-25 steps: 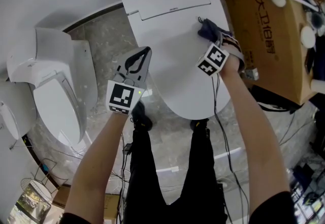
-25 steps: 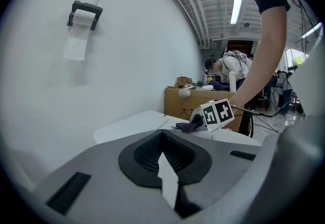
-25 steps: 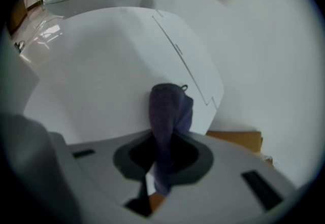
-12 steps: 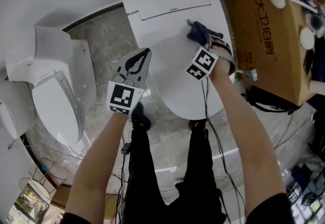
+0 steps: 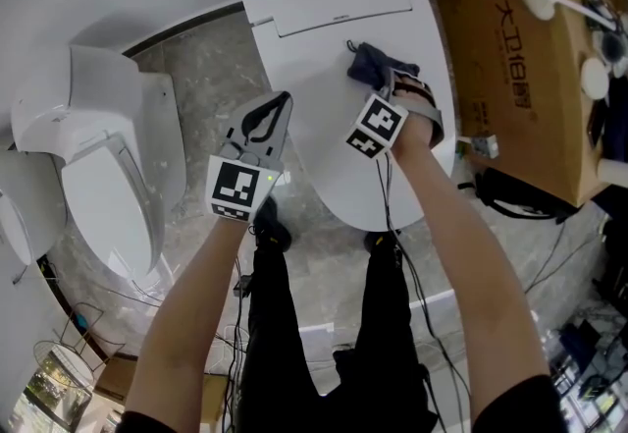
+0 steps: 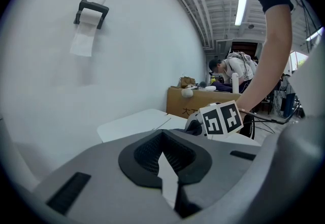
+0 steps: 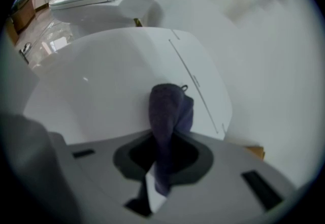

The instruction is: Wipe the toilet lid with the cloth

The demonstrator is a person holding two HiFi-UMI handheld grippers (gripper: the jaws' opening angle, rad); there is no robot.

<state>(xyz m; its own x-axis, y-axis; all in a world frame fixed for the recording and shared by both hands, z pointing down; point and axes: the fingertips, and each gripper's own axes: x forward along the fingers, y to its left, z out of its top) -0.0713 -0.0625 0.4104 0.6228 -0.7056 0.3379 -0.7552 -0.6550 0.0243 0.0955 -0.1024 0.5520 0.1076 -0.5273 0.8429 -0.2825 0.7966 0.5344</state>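
The white toilet lid [image 5: 324, 58] lies closed under both grippers. A dark blue cloth [image 5: 378, 63] rests on its rear right part, just short of the hinge line. My right gripper [image 5: 391, 82] is shut on the cloth and presses it against the lid. In the right gripper view the cloth [image 7: 167, 111] runs up out of the jaws onto the lid [image 7: 111, 81]. My left gripper [image 5: 282, 102] hovers over the lid's left edge, shut with nothing in it. In the left gripper view it [image 6: 163, 134] points across the lid [image 6: 134, 124] at the right gripper's marker cube.
A large cardboard box [image 5: 530, 38] with white brushes on top stands close on the right. A second toilet [image 5: 108, 156] sits at the left. Cables trail over the marble floor near the person's shoes [image 5: 270, 225]. A paper holder [image 6: 90, 12] hangs on the wall.
My right gripper has slid the cloth leftward and toward the hinge, away from the lid's right edge. The left gripper has stayed put.
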